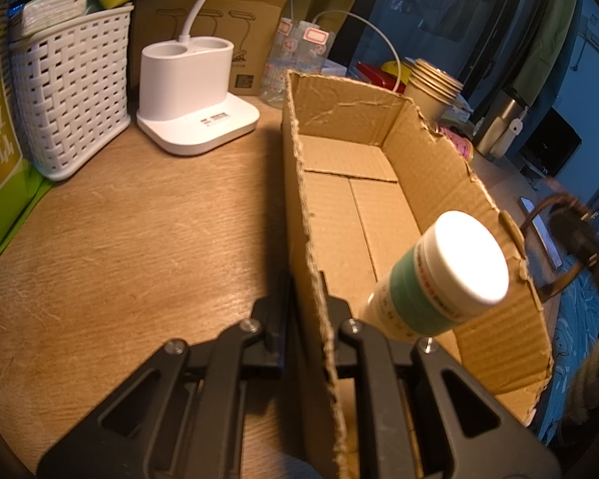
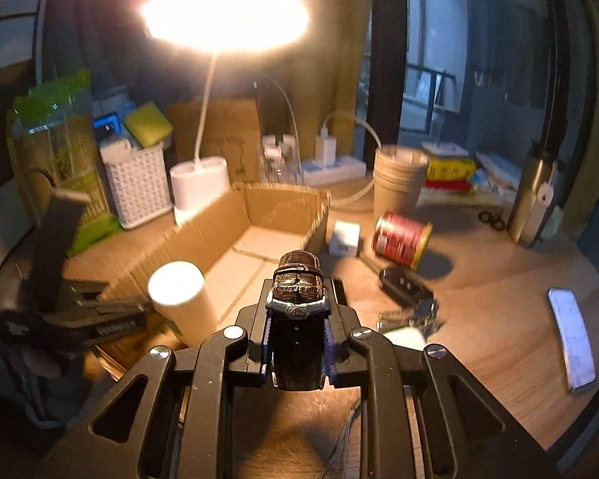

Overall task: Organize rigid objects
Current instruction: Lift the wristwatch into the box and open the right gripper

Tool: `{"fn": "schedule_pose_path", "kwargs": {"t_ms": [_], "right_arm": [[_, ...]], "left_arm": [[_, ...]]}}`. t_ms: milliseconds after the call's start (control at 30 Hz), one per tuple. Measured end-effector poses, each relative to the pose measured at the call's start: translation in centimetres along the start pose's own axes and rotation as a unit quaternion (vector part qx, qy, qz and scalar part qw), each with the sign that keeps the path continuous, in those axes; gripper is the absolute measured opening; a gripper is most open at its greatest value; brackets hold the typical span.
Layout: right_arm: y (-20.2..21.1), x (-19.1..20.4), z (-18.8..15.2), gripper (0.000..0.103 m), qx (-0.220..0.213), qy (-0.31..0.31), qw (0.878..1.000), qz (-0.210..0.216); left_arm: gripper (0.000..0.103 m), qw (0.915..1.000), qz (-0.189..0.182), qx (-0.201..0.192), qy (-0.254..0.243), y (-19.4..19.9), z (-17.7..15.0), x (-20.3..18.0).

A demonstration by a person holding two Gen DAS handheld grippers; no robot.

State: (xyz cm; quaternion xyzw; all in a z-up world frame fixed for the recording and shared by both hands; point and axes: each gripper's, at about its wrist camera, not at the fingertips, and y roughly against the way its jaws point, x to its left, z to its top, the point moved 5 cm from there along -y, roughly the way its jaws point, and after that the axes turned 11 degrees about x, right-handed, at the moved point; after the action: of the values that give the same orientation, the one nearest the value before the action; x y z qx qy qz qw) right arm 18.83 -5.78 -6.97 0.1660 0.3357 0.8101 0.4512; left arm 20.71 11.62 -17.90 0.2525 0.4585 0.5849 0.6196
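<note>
Your left gripper [image 1: 307,319] sits at lower centre of the left wrist view, its jaws pinching the near left wall of the cardboard box [image 1: 351,167], one finger inside and one outside. The box runs from lower centre to upper centre, torn along its rim. Inside it, at lower right of the frame, a white-capped bottle [image 1: 447,279] leans toward the right wall; it looks light and stiff, with a smooth, likely slippery body, so take it across the label band, not the cap.

In the right wrist view your right gripper [image 2: 297,319], at lower centre, has its jaws closed on a dark watch [image 2: 297,303], held by the case with the strap curling forward over the box's near end. Judge the watch as rigid at the case, flexible at the strap, and scratch-prone on its face; the case flanks are the sound hold.

On the table [image 2: 499,299] at centre right lie a red can [image 2: 401,239] on its side, a white cube [image 2: 344,238] and a black key fob [image 2: 403,283], all outside the box.
</note>
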Motion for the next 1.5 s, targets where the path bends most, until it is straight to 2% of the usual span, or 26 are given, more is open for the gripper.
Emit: {"fn": "schedule_pose_path", "kwargs": {"t_ms": [167,300,600,867,1233,1367,1433,1500], "right_arm": [[2.0,1.3,1.2,0.021,-0.028,0.006,0.999,0.017],[2.4,2.9,1.3,0.021,-0.030,0.018,0.999,0.036],[-0.4,5.6,-0.1,0.021,0.006,0.032,0.998,0.060],[-2.6,6.1,-1.4,0.021,0.038,0.033,0.997,0.059],[-3.8,6.2,-2.4,0.022,0.060,0.037,0.996,0.050],[-3.6,6.1,-2.4,0.032,0.062,0.039,0.997,0.040],[-3.5,6.0,-2.3,0.034,0.060,0.039,0.997,0.043],[-3.0,5.9,-2.2,0.050,0.054,0.039,0.997,0.044]], "left_arm": [[0.011,1.0000,0.000,0.000,0.000,0.0,0.0,0.0],[0.011,1.0000,0.000,0.000,0.000,0.0,0.0,0.0],[0.011,1.0000,0.000,0.000,0.000,0.0,0.0,0.0],[0.011,1.0000,0.000,0.000,0.000,0.0,0.0,0.0],[0.011,1.0000,0.000,0.000,0.000,0.0,0.0,0.0],[0.011,1.0000,0.000,0.000,0.000,0.0,0.0,0.0],[0.011,1.0000,0.000,0.000,0.000,0.0,0.0,0.0],[0.011,1.0000,-0.001,0.000,0.000,0.0,0.0,0.0]]}}
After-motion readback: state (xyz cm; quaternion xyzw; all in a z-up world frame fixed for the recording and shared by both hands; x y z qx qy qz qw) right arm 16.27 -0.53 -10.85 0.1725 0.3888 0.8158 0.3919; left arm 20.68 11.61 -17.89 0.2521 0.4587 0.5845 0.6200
